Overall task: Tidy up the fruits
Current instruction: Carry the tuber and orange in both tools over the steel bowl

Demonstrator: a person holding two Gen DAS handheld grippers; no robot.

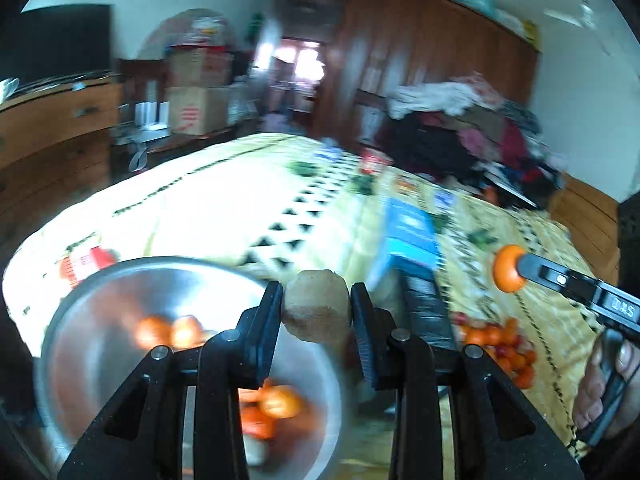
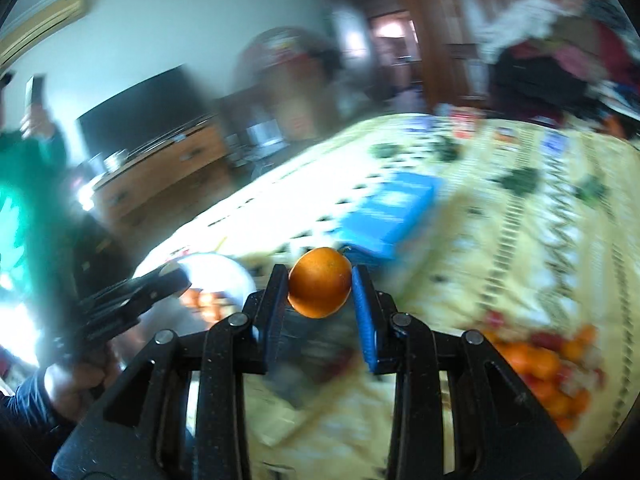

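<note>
My left gripper [image 1: 316, 304] is shut on a brown kiwi [image 1: 316, 306], held above the right rim of a steel bowl [image 1: 100, 312] that holds several oranges [image 1: 168, 332]. My right gripper [image 2: 320, 284] is shut on an orange [image 2: 320, 282], lifted over the patterned bedspread [image 2: 500, 240]. In the left wrist view that right gripper [image 1: 516, 268] and its orange [image 1: 506, 274] show at the right, with a hand on the handle. A pile of loose oranges and red fruits [image 1: 500, 344] lies on the bed at the right, also in the right wrist view as the fruit pile [image 2: 540, 368]. Both views are motion-blurred.
A blue box [image 1: 412, 236] lies on the bed beyond the grippers, seen too as the blue box [image 2: 384, 208]. A person in a green top [image 2: 28, 184] stands at the left. A wooden dresser [image 1: 52, 120], cardboard boxes [image 1: 196, 108] and a heap of clothes [image 1: 460, 128] surround the bed.
</note>
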